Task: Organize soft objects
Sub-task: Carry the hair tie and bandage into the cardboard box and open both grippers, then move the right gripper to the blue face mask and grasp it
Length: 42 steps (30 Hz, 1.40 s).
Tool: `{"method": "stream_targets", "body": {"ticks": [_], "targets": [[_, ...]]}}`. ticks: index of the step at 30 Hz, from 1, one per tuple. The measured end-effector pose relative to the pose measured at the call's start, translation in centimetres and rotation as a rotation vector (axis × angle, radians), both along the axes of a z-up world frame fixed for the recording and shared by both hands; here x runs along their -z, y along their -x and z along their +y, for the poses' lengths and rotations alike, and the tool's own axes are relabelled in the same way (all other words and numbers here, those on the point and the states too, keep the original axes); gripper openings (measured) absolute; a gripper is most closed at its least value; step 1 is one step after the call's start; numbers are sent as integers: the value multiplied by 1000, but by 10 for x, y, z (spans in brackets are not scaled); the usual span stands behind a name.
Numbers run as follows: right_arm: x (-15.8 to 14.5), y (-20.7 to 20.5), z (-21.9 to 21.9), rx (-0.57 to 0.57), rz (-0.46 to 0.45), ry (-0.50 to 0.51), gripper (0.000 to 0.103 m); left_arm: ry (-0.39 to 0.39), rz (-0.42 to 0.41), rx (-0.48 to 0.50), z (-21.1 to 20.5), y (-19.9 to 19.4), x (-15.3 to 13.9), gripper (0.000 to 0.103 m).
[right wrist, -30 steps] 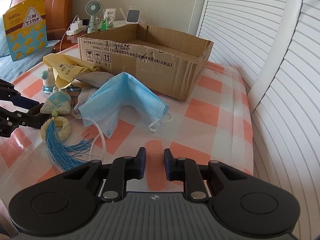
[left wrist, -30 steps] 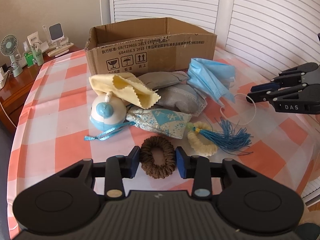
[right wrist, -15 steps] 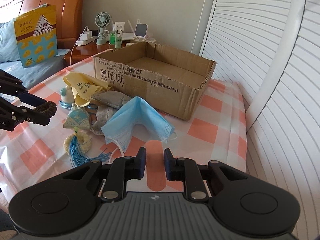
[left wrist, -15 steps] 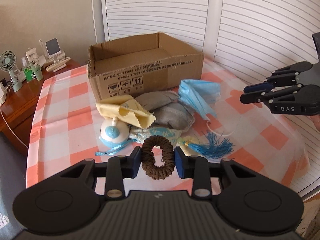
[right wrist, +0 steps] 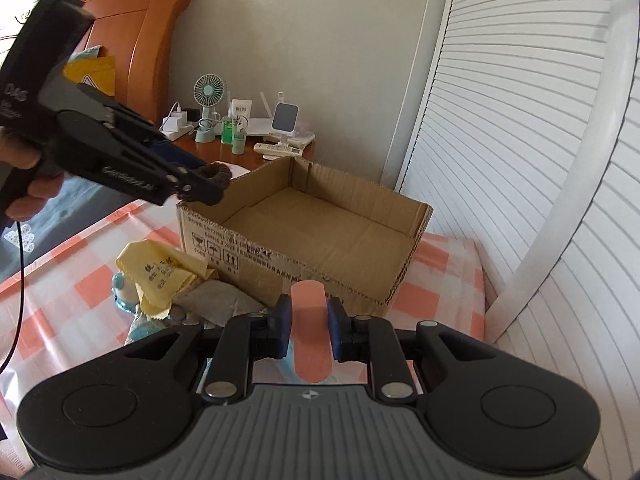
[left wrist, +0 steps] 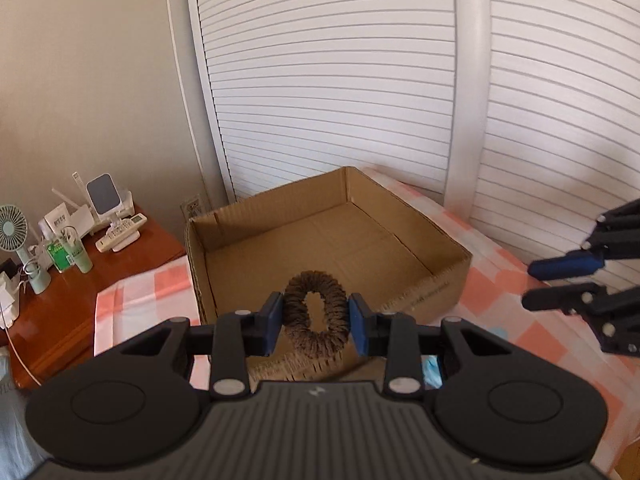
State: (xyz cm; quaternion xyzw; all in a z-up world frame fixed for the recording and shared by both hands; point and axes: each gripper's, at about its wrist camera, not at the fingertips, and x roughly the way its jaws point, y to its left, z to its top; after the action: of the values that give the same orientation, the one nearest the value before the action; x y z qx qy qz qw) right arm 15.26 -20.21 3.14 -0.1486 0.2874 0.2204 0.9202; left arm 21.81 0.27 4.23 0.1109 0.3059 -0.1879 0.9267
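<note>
From my left wrist camera, the left claw (left wrist: 316, 322) is clamped on a brown scrunchie (left wrist: 315, 314): both blue pads press its sides and the ring stands upright between them, lifted off the tabletop (left wrist: 140, 292). Behind and below it sits the open cardboard box (left wrist: 436, 276), its floor bare; the scrunchie hangs over the box's near wall. The box rests on the pink-and-white checked cloth toward the tabletop's far edge, close to the white louvred shutters (left wrist: 340, 80). At the right edge of this view I see the right claw (left wrist: 538, 286) from the side, its two fingers close together with nothing between them. Off the tabletop's left edge, a wooden nightstand (left wrist: 100, 280) carries a small green fan (left wrist: 14, 236), bottles and a remote.

From my right wrist camera, the right claw (right wrist: 307, 322) has its jaws nearly closed and empty; only the checked cloth shows through the narrow gap. The left claw (right wrist: 214, 184) comes in from the upper left, held by a person's hand (right wrist: 24, 176), with the scrunchie (right wrist: 216, 174) pinched at its tip above the box's (right wrist: 280, 268) left near corner. In front of the box's near wall lies a pile: a yellow cloth (right wrist: 160, 276), a grey pouch (right wrist: 216, 302) just beside it, and a blue-and-white toy (right wrist: 124, 294) partly hidden under the cloth. A bit of pale blue material shows behind my claw's fingers, too hidden to name.
</note>
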Motion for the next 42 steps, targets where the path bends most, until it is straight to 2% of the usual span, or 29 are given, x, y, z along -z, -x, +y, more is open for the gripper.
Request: {"method": "stream_targets", "body": {"ticks": [7, 8, 9, 10, 12, 17, 19, 20, 24, 29, 31, 33, 35, 37, 39, 42], "targets": [[-2, -25, 5, 16, -5, 0, 23, 0, 62, -76, -9, -81, 17, 34], [-2, -28, 4, 16, -3, 1, 23, 7, 73, -85, -9, -90, 21, 37], [-1, -30, 4, 19, -2, 1, 23, 13, 81, -93, -9, -97, 25, 48], [0, -33, 4, 24, 2, 1, 23, 14, 90, -104, -8, -103, 28, 67], [1, -38, 5, 27, 8, -2, 23, 13, 64, -146, -5, -106, 31, 76], [3, -53, 10, 30, 11, -9, 23, 32, 43, -138, 9, -76, 21, 77], [3, -63, 13, 28, 11, -11, 23, 23, 30, -132, 13, -51, 14, 86], [3, -69, 15, 27, 14, -12, 23, 14, 20, -136, 16, -36, 11, 87], [9, -103, 27, 29, 26, -11, 23, 16, -19, -138, 26, 21, 8, 93], [19, -155, 44, 46, 56, 10, 23, 50, -55, -195, 41, 74, 18, 93], [22, -175, 47, 57, 77, 9, 30, 73, -55, -224, 49, 85, 24, 93], [23, -188, 49, 89, 77, 23, 66, 86, -28, -242, 55, 90, 29, 93], [23, -189, 46, 114, 64, 29, 76, 81, -17, -248, 59, 90, 34, 94], [20, -183, 41, 125, 69, 10, 78, 76, -14, -259, 61, 93, 37, 94], [16, -172, 36, 133, 63, -5, 92, 80, -8, -258, 62, 91, 39, 95], [12, -149, 32, 137, 50, -9, 100, 75, -8, -236, 60, 92, 41, 97]]}}
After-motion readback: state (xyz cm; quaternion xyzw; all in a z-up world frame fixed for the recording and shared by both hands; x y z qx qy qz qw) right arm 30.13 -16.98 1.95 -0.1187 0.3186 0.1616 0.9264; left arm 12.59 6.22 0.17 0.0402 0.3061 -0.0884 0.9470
